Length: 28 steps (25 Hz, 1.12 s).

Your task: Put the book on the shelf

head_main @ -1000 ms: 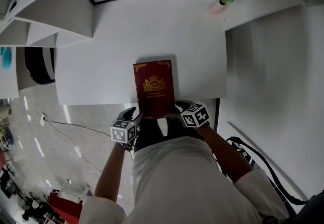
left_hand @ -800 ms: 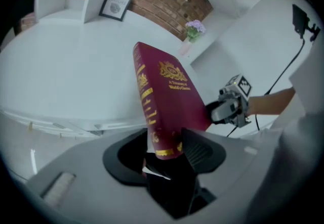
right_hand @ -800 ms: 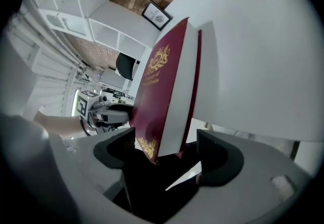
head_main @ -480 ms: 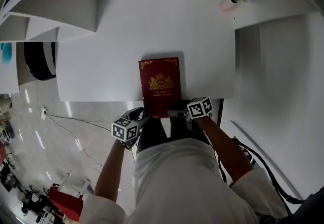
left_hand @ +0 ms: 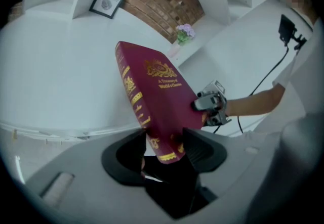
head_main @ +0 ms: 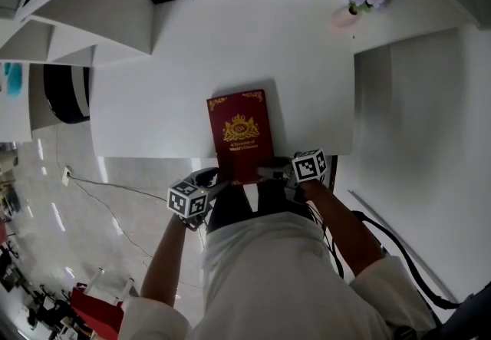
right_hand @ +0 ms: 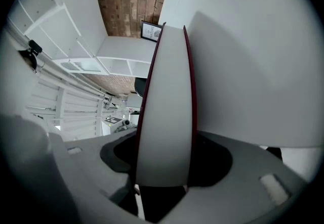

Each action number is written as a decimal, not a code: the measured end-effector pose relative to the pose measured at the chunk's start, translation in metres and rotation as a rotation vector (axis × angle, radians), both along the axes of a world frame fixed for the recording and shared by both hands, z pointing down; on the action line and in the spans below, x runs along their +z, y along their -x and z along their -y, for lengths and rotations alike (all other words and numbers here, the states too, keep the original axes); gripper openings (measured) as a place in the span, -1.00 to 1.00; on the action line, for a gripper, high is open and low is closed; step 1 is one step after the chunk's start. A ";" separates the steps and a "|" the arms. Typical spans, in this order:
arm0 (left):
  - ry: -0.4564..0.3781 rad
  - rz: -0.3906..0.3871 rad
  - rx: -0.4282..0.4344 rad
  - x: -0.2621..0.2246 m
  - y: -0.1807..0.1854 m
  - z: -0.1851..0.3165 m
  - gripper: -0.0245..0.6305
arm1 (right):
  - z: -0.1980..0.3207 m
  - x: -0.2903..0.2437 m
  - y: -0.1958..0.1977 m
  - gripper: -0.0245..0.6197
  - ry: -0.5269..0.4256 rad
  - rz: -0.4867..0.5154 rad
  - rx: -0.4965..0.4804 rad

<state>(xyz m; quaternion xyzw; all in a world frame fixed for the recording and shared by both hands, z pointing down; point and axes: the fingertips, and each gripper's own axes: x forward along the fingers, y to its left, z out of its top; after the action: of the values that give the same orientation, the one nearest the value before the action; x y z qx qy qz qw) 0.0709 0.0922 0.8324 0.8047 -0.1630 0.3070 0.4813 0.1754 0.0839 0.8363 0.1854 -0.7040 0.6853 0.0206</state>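
Head view: a maroon, gilt-crested hardback book [head_main: 239, 135] overhangs the near edge of the matte white table [head_main: 153, 116]. Left gripper view: the left gripper [left_hand: 166, 136], jaws just widened, seems clamped on its spine corner. Right gripper view alone shows the smooth pale page edges, with the right gripper [right_hand: 165, 143] clamping them, its jaws just narrowed.

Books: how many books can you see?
1. The red book is at the near edge of the white table, right in front of the person. The shelves are only partly in view, so more could be hidden.
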 end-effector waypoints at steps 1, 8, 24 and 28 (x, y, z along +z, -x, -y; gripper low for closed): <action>0.000 -0.011 -0.010 -0.005 -0.002 0.001 -0.18 | 0.003 -0.007 -0.002 -0.12 -0.002 0.015 0.013; -0.078 -0.044 -0.057 -0.045 -0.012 0.018 -0.18 | 0.023 -0.046 -0.013 -0.16 -0.037 0.082 0.063; -0.249 -0.024 -0.092 -0.198 -0.027 0.062 -0.17 | 0.072 -0.200 -0.027 -0.16 -0.177 0.051 -0.009; -0.282 -0.023 -0.097 -0.242 -0.022 0.069 -0.17 | 0.079 -0.244 -0.021 -0.16 -0.192 0.071 -0.009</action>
<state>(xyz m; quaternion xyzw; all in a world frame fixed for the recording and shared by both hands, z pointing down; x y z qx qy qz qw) 0.0934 0.0236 0.5899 0.8589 -0.2377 0.2485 0.3796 0.1966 0.0046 0.5926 0.1592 -0.7674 0.6208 -0.0191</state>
